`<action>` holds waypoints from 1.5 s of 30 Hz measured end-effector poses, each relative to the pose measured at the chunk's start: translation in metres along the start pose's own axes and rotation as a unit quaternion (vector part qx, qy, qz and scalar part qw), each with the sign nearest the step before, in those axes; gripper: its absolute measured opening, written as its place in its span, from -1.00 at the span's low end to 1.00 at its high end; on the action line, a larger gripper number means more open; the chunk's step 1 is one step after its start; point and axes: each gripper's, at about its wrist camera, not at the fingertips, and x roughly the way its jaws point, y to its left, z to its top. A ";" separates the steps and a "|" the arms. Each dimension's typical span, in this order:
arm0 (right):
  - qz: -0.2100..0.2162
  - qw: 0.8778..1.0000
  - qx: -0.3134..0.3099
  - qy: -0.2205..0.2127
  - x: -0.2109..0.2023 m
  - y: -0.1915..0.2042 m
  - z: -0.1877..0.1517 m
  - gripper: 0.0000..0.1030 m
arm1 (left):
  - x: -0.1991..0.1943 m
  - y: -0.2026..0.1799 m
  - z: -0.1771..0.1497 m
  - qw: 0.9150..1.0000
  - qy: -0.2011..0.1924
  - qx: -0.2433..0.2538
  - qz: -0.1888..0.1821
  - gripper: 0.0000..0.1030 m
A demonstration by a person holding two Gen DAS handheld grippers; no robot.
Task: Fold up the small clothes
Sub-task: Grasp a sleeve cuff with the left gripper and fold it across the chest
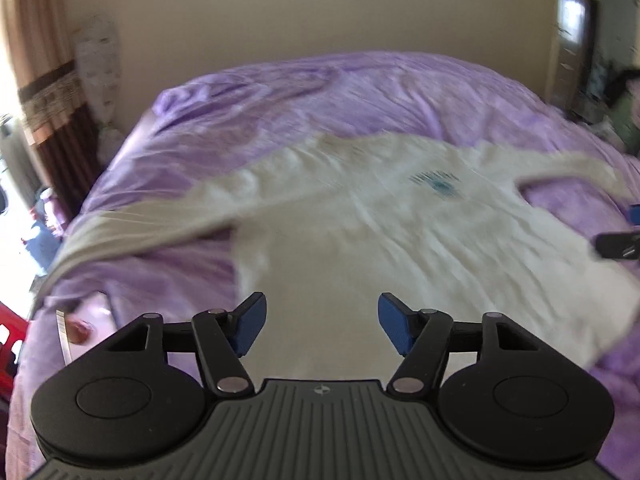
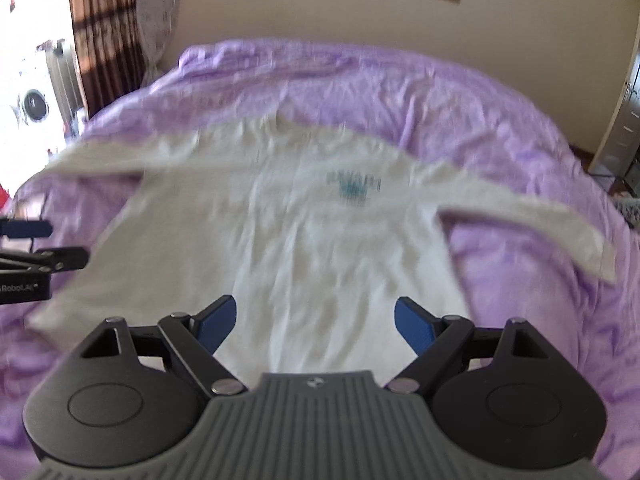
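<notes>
A white long-sleeved shirt [image 1: 360,232] [image 2: 320,240] with a small blue-green chest print [image 2: 352,188] lies spread face up on a purple bed sheet [image 1: 320,92], its sleeves out to both sides. My left gripper [image 1: 322,320] hovers open over the shirt's lower left part, nothing between its blue pads. My right gripper [image 2: 316,320] hovers open over the lower middle of the shirt, also empty. Each gripper shows at the edge of the other's view: the right gripper [image 1: 618,240] and the left gripper [image 2: 40,248]. Both views are motion-blurred.
The bed [image 2: 500,128] fills most of both views, with a beige wall [image 2: 320,8] behind it. A brown curtain [image 1: 52,92] and a bright window stand at the left. A red object [image 1: 8,332] sits low beside the bed's left edge. Furniture [image 2: 620,120] stands at the far right.
</notes>
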 end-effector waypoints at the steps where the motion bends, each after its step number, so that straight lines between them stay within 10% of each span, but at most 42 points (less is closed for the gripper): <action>1: 0.002 1.000 0.005 -0.013 0.000 -0.006 0.011 0.60 | 0.000 0.015 0.008 1.000 -0.005 -0.016 0.003 0.41; 8: -0.001 0.994 0.019 -0.109 0.025 -0.042 0.081 0.60 | 0.012 0.141 0.053 0.987 -0.028 -0.145 0.057 0.39; 14: 0.045 0.975 0.062 -0.207 0.074 -0.069 0.098 0.60 | 0.037 0.249 0.042 0.957 -0.007 -0.279 0.076 0.39; 22: 0.056 0.987 0.081 -0.128 0.171 -0.056 0.109 0.60 | 0.081 0.360 -0.023 0.886 -0.007 -0.461 0.054 0.39; 29: 0.074 0.993 0.081 -0.054 0.221 -0.042 0.127 0.58 | 0.118 0.412 -0.084 0.797 -0.014 -0.604 0.026 0.39; 32: 0.066 0.994 0.078 -0.040 0.235 -0.041 0.129 0.49 | 0.128 0.424 -0.092 0.778 -0.010 -0.628 0.036 0.33; 34: 0.066 0.994 0.077 -0.034 0.242 -0.042 0.131 0.36 | 0.134 0.430 -0.092 0.773 -0.005 -0.633 0.049 -0.06; 38: 0.059 0.996 0.060 -0.012 0.260 -0.043 0.133 -0.57 | 0.129 0.429 -0.077 0.784 -0.008 -0.615 0.085 -0.76; 45: 0.078 0.996 0.045 0.025 0.270 -0.051 0.130 -1.00 | 0.069 0.360 0.032 0.875 -0.115 -0.447 0.149 -0.88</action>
